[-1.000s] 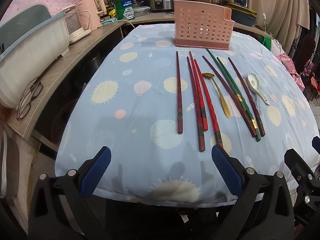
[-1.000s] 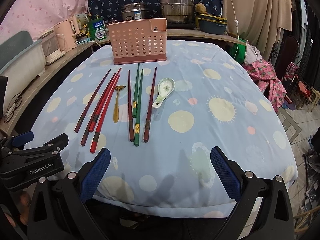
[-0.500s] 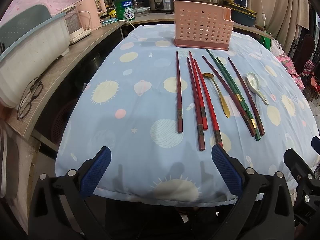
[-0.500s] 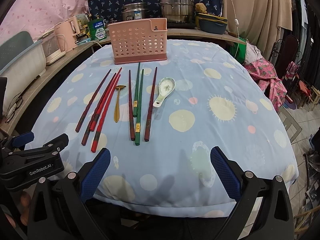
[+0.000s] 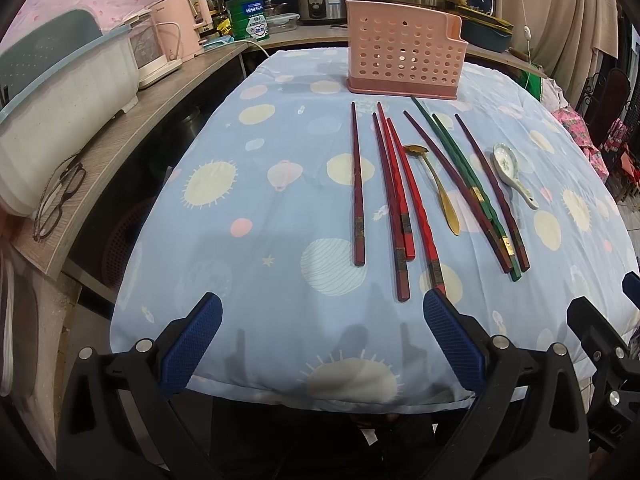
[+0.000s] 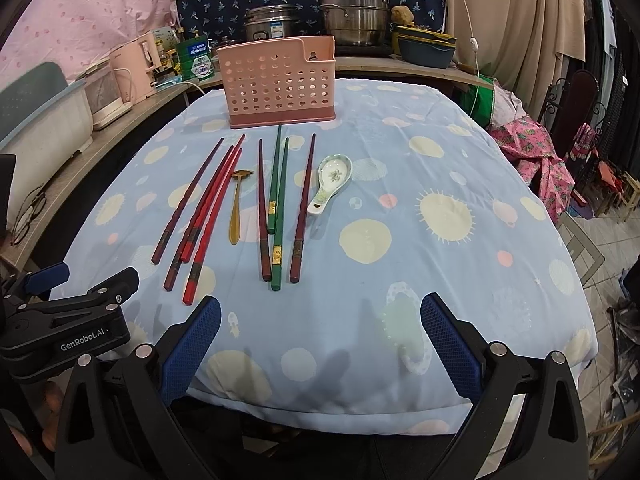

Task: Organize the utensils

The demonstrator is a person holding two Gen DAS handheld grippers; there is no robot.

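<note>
Several red, dark red and green chopsticks [image 5: 400, 196] lie side by side on the blue spotted tablecloth [image 5: 280, 200], with a gold spoon [image 5: 438, 188] among them and a white ceramic spoon [image 5: 512, 174] to their right. A pink perforated utensil basket [image 5: 404, 62] stands upright behind them. They also show in the right wrist view: chopsticks [image 6: 276, 204], gold spoon [image 6: 237, 208], ceramic spoon [image 6: 331, 182], basket [image 6: 280, 80]. My left gripper [image 5: 320, 344] and right gripper [image 6: 316, 344] are both open and empty at the table's near edge.
A wooden counter [image 5: 120, 136] runs along the left with a white bin [image 5: 56, 116], glasses [image 5: 60, 196] and a pink kettle [image 5: 184, 24]. Steel pots [image 6: 352, 12] stand at the back. Pink cloth and chairs [image 6: 560, 152] are to the right.
</note>
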